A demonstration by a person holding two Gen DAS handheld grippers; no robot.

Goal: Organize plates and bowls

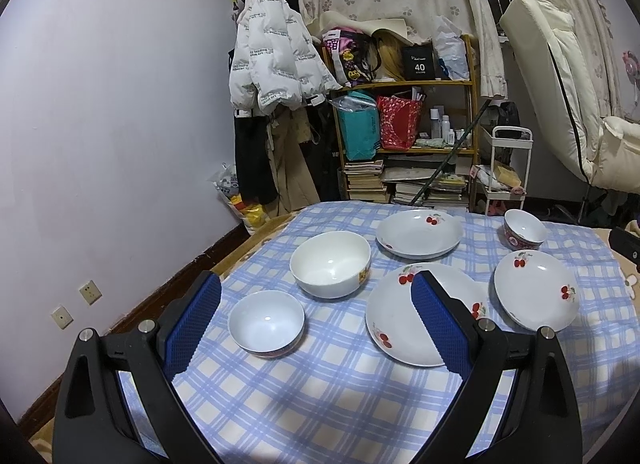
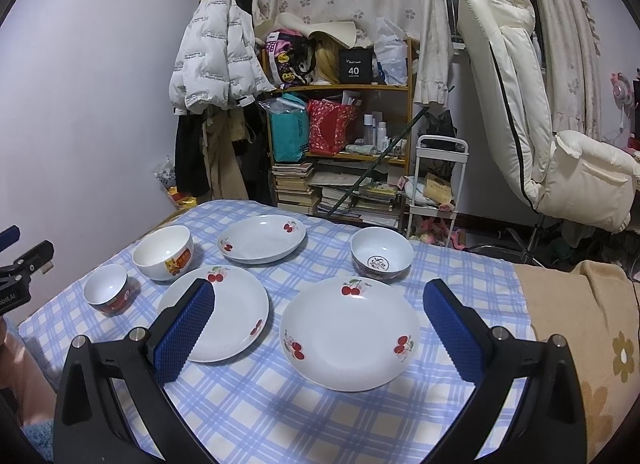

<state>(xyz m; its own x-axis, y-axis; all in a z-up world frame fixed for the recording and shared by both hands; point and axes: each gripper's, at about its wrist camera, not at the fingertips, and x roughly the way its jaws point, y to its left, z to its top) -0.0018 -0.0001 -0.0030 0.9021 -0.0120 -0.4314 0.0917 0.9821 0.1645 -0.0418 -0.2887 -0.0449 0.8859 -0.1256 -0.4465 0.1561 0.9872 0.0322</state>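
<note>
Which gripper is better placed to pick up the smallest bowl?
Probably left: the left gripper is open with the small bowl between its fingers, while the right gripper frames a cherry plate.

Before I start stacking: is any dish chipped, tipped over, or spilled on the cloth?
Nothing stands out. The three cherry plates and three bowls all sit upright, separate and empty on the checked cloth; no visible chips or spills.

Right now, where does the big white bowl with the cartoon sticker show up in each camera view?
Left wrist view: big white bowl sits centre, above the left claw's gap, left of the far cherry plate.
Right wrist view: the bowl is at left, beyond the near small bowl.
Shared landmark: the far cherry plate beside it.
</note>
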